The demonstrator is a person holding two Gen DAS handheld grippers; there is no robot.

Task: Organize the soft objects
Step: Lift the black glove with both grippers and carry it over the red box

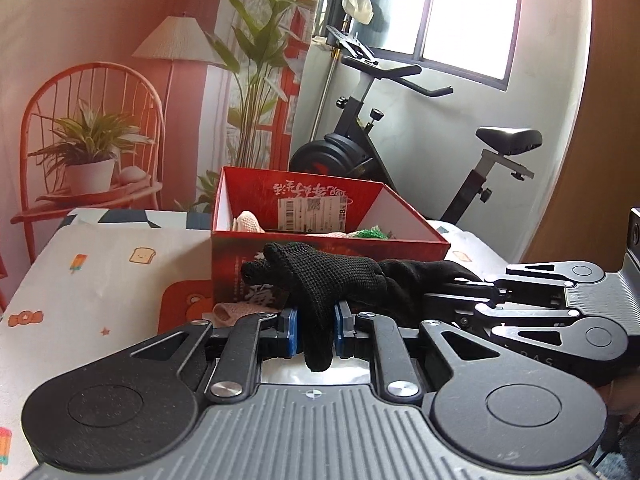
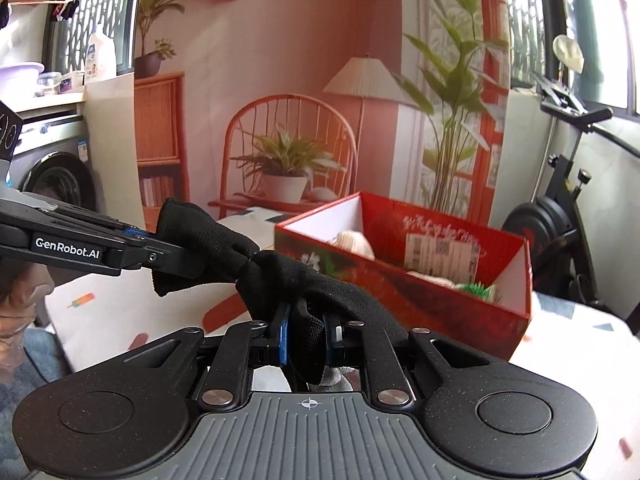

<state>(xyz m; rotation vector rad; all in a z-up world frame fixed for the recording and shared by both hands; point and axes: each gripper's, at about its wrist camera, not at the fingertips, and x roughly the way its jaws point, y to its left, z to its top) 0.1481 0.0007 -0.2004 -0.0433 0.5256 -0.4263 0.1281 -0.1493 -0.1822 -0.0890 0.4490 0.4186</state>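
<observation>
A black knit glove [image 1: 320, 276] hangs stretched between both grippers, above the table and just in front of a red cardboard box [image 1: 248, 258]. My left gripper [image 1: 316, 330] is shut on one end, its blue pads pinching the fabric. My right gripper [image 1: 456, 282] comes in from the right and grips the other end. In the right wrist view the glove [image 2: 280, 272] is clamped in my right gripper [image 2: 306, 336], with my left gripper [image 2: 188, 262] holding the cuff end at the left. The box [image 2: 400, 292] holds cream knit pieces [image 2: 354, 242] and a green item [image 2: 476, 290].
A pink knit piece [image 1: 232, 312] lies on the cartoon-print tablecloth [image 1: 100, 272] before the box. An exercise bike [image 1: 360, 152] stands behind the table at the right. A printed backdrop fills the back, and a washing machine [image 2: 56, 176] stands far left.
</observation>
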